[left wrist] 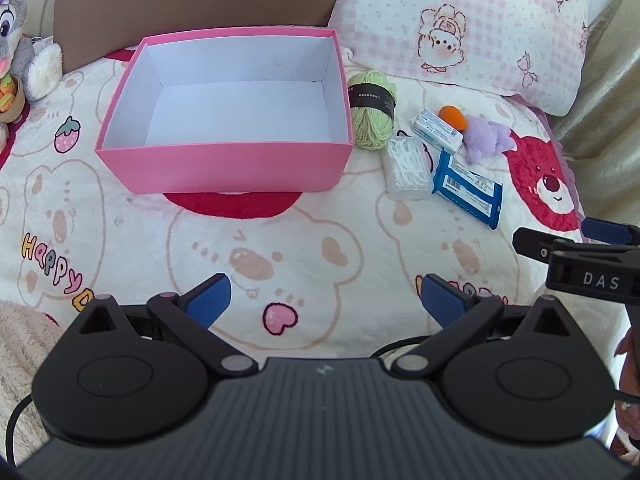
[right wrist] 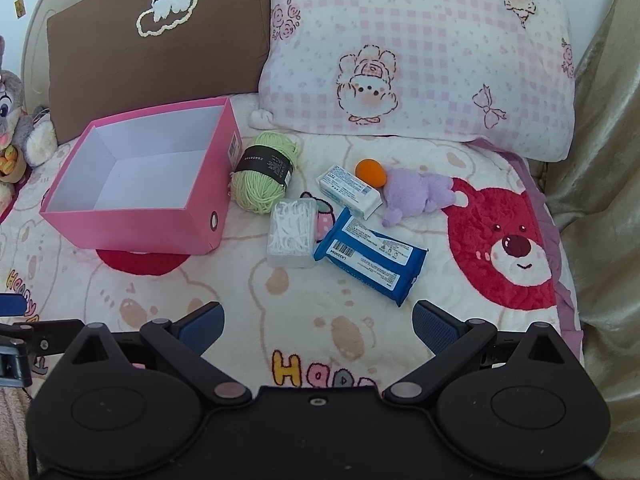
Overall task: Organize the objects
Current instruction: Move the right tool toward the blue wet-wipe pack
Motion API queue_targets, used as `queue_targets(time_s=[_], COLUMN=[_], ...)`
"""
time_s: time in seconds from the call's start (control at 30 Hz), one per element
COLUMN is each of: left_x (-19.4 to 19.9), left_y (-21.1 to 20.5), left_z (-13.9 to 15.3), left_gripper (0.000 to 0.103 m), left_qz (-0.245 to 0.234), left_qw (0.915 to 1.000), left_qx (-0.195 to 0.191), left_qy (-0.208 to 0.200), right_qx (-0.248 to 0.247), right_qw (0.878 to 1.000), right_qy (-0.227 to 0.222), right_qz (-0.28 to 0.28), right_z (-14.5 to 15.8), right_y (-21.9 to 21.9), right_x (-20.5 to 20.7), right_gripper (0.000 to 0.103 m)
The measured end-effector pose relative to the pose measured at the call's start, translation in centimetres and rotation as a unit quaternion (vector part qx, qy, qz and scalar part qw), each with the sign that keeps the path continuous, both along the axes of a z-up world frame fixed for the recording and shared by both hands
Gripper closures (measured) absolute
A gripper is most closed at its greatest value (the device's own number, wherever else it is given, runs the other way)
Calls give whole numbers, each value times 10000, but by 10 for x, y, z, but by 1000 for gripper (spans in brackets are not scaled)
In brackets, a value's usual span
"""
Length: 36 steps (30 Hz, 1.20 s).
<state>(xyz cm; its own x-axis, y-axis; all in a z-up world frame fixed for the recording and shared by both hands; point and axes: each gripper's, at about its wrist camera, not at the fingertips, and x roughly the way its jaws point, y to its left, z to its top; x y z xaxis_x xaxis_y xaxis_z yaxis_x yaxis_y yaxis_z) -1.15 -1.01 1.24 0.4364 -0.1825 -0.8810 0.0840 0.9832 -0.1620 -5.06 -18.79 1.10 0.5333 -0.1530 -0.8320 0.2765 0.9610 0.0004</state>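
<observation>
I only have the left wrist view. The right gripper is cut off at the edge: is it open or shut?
Observer: Open. The right gripper has its fingers wide apart and holds nothing.
Operator: Any markings on the box's right end?
Observer: Yes, that end of the box has a white label and a round hole.
Operator: Is the brown cushion plain?
Observer: No, the cushion has a white embroidered motif.

We see a bed covered by a cream blanket [right wrist: 248, 288] printed with bears and a red bear face. A brown cushion [right wrist: 160, 60] and a pink checked pillow [right wrist: 420, 52] lean at its head, a grey plush rabbit [left wrist: 16, 44] beside them. Daylight is bright.
</observation>
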Motion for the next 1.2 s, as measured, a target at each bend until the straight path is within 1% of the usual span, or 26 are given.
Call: queue_targets(time_s=[0.37, 0.5, 0.6, 0.87, 1.0, 1.1, 1.2], left_x=[-3, -2, 0, 8, 14, 21, 29], left_y=[-1, -5, -8, -18, -23, -31, -40], left_z=[-1, -3, -3, 0, -2, -1, 3], left_gripper=[0, 0, 0, 0, 0, 0, 0], left_qz=[-7, -17, -31, -89, -111, -162, -183], left_qw=[10000, 10000, 9999, 9999, 9998, 9998, 9997], left_qx=[-13, -66, -92, -50, -24, -43, -148], left_qy=[9, 44, 50, 68, 138, 125, 27], right_qx=[35, 210, 329, 446, 450, 354, 316], right_qw=[9998, 9994, 9992, 9987, 9987, 9992, 9993], right_qy=[186, 266, 232, 198, 193, 190, -64], right_qz=[-68, -72, -58, -158, -157, -67, 181], right_z=[-4, -8, -9, -8, -6, -4, 3], right_y=[-2, -7, -10, -20, -27, -31, -36], right_x=[2, 2, 1, 3, 4, 6, 6], right_gripper=[1, 1, 1, 1, 1, 1, 1])
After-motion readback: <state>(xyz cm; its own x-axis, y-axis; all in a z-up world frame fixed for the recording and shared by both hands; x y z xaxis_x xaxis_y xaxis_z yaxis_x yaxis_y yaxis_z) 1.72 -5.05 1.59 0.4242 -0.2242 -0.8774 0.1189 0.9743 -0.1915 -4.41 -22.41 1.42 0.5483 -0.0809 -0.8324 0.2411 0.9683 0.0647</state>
